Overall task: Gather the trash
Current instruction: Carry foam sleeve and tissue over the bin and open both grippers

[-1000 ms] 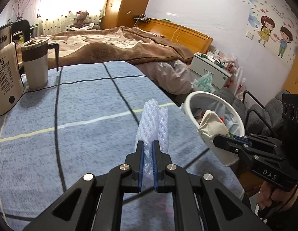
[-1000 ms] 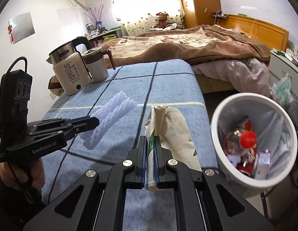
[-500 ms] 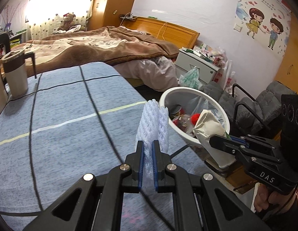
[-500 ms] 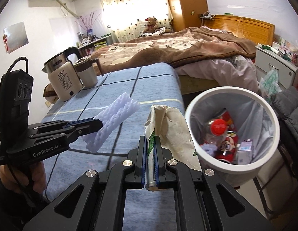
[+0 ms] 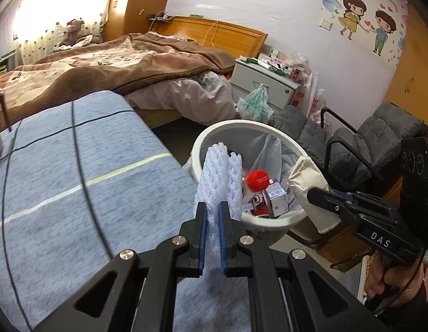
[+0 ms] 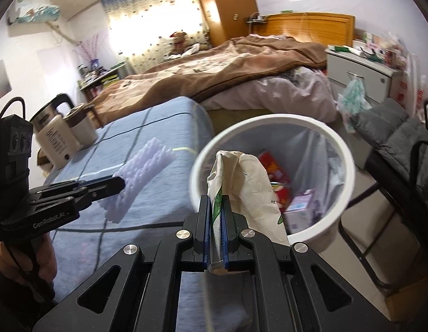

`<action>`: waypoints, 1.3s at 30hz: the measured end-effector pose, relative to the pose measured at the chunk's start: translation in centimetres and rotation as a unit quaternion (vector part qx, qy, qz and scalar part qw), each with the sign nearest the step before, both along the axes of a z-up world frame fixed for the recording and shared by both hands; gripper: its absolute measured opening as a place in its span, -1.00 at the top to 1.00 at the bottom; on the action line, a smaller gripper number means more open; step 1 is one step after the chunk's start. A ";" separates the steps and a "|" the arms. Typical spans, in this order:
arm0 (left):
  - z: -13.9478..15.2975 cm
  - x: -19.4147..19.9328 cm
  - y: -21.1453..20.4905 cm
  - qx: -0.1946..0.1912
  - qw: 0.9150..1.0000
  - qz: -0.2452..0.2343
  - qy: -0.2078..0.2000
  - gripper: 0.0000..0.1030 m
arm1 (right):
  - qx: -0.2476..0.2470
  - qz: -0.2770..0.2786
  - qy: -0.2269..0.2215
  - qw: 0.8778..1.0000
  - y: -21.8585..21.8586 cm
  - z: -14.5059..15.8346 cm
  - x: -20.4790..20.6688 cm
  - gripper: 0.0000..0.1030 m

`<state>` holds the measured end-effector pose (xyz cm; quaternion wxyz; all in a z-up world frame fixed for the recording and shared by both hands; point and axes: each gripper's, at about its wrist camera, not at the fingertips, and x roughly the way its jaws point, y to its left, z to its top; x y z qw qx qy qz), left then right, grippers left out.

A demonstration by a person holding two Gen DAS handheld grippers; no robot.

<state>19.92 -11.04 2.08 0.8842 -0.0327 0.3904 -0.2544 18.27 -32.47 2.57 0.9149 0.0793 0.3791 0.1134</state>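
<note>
Clamping a paper bag (image 6: 251, 191) upright between its fingers, the right gripper (image 6: 216, 238) is hanging at the near rim of the bin (image 6: 338, 149), whose opening is lying straight ahead and below. The left gripper (image 5: 212, 232) is pinching a foam net (image 5: 221, 177), long axis upright, over the table (image 5: 75, 182) edge, with the bin lying ahead and to its right. Judged from both views, the right gripper is the nearer to the opening.
</note>
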 end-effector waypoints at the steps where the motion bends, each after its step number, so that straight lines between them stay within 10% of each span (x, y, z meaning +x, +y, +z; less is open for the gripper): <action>1: -0.1 0.3 -0.4 0.001 1.000 -0.003 0.001 0.83 | 0.000 -0.004 0.002 1.000 -0.2 -0.1 0.2 0.86; 23: -2.8 6.3 -6.1 0.023 0.999 -0.024 0.036 0.82 | 0.012 -0.034 0.044 0.998 -3.0 -3.3 4.1 0.71; 27: -3.0 6.8 -6.4 0.016 0.999 -0.024 0.043 0.49 | 0.006 -0.032 0.033 0.999 -2.9 -3.0 3.8 0.15; 39: -1.2 5.2 -4.5 0.004 1.000 -0.008 0.016 0.04 | 0.002 -0.056 0.019 0.998 -2.9 -1.6 1.3 0.13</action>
